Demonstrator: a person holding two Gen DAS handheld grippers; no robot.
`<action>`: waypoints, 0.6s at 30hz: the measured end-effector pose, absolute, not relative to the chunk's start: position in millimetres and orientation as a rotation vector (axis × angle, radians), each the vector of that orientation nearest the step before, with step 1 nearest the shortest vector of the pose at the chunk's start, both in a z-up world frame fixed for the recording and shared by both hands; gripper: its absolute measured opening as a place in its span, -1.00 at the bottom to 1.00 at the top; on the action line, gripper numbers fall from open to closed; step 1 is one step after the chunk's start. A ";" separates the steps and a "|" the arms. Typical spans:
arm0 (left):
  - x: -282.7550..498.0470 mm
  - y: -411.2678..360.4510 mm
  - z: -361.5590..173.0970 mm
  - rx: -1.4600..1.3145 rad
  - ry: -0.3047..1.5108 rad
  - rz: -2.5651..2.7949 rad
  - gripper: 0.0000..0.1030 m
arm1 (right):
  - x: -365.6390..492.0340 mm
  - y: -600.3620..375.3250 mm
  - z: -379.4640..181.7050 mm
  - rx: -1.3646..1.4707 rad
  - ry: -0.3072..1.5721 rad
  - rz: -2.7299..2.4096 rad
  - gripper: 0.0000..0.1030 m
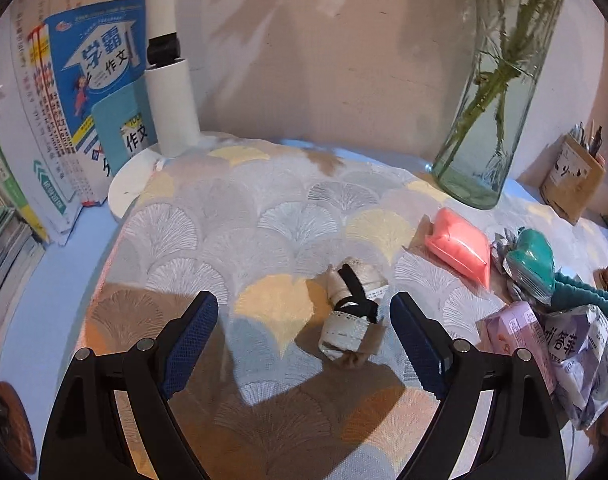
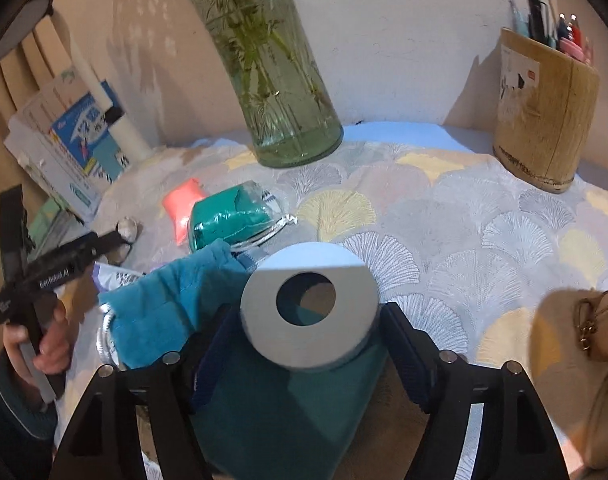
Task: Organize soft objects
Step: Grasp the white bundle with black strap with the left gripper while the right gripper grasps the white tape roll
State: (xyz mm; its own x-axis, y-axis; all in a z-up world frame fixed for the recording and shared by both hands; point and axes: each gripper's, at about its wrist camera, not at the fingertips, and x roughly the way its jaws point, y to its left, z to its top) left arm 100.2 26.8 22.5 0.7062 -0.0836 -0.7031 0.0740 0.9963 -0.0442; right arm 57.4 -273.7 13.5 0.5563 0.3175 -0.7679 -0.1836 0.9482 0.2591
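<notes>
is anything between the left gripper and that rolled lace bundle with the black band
Nothing visible. The left gripper is open, and the lace bundle lies on bare patterned cloth just ahead, near its right finger.

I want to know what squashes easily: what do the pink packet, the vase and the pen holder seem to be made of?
Pink packet: seemingly glossy plastic film over a soft filling; it shines and bulges like a pillow.
Vase: clear greenish glass; stems and water show through it, so it is rigid.
Pen holder: probably matte wood or bamboo; tan, with a grainy look and a vertical crack.
</notes>
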 end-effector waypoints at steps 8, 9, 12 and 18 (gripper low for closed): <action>102.3 24.5 20.7 -0.004 0.777 -0.117 0.62 | 46.0 -261.0 19.0 0.058 0.870 0.239 0.25; 100.5 23.7 21.9 -0.001 0.766 -0.120 0.62 | 44.0 -261.9 20.5 0.061 0.856 0.239 0.24; 93.1 23.5 27.1 -0.006 0.725 -0.158 0.63 | 40.0 -274.8 25.9 0.122 0.813 0.240 0.24; 97.2 6.9 17.0 0.102 0.785 -0.158 -0.18 | 38.7 -306.4 28.3 0.288 0.779 0.224 0.24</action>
